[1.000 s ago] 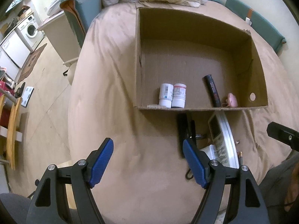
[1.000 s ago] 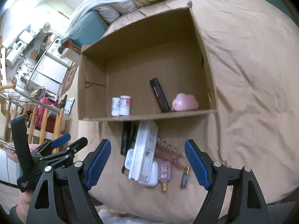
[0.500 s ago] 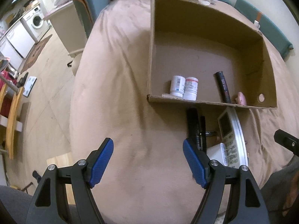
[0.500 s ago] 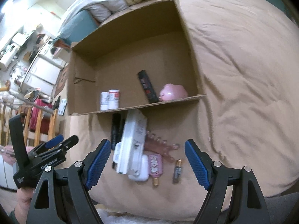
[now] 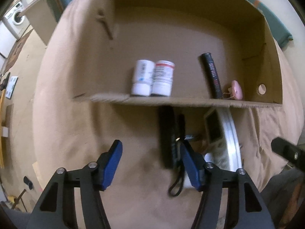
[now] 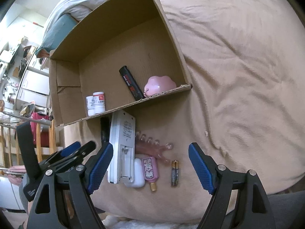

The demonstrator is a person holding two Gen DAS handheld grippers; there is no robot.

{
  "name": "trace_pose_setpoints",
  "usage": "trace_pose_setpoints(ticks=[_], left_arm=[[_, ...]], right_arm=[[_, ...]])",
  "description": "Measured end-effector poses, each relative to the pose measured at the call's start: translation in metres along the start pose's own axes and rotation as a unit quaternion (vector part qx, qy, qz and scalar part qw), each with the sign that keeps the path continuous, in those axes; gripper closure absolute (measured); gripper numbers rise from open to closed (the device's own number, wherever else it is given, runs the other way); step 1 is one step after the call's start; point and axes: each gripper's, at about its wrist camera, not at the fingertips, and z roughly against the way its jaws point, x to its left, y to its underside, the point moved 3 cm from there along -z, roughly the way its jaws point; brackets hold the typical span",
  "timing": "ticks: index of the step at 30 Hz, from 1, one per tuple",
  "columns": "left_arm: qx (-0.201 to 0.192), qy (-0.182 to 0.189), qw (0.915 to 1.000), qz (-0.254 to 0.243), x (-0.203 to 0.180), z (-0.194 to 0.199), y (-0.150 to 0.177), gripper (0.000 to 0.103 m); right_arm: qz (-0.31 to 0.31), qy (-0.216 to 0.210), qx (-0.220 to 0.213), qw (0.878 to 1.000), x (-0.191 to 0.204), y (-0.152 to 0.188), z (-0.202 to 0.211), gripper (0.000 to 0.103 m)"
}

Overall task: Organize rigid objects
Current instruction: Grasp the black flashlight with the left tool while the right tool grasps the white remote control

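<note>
An open cardboard box [image 5: 190,28] lies on the bed and holds two white pill bottles [image 5: 152,78], a black tube [image 5: 212,76] and a pink shell-shaped case [image 6: 159,85]. In front of it lie a black device with a strap [image 5: 167,137], a white remote [image 6: 122,148], a white case [image 6: 136,173], a pink bottle [image 6: 150,169], a pink comb [image 6: 154,147] and a battery [image 6: 174,172]. My left gripper [image 5: 151,164] hangs over the blanket with its jaws closing; the black device sits just inside its right pad, not pressed. My right gripper [image 6: 151,164] stands open above the pile.
A tan blanket [image 6: 238,76] covers the bed. Pillows and bedding [image 6: 80,5] lie behind the box. Left of the bed are a floor, a washing machine [image 5: 17,17] and wooden furniture [image 6: 45,139]. The left gripper [image 6: 76,150] shows at the lower left of the right wrist view.
My left gripper has dropped toward the bed and come nearer the box, and its jaws have narrowed. My right gripper has sunk a little and rolled.
</note>
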Motion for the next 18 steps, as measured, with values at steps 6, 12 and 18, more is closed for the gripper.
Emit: trace_pose_setpoints(ticks=[6,12,18], left_arm=[[0.036,0.013,0.9993,-0.004,-0.013,-0.027,-0.008,0.075],[0.034,0.024,0.9991,0.007,-0.009,-0.023,-0.011,0.086],[0.023,0.000,0.9997,0.009,0.014,0.010,-0.005,0.086]], right_arm=[[-0.002,0.008,0.008,1.000,-0.002,-0.001,-0.005,0.017],[-0.001,0.007,0.010,1.000,-0.002,-0.004,-0.008,0.017],[0.011,0.009,0.014,1.000,0.002,-0.003,-0.010,0.017]])
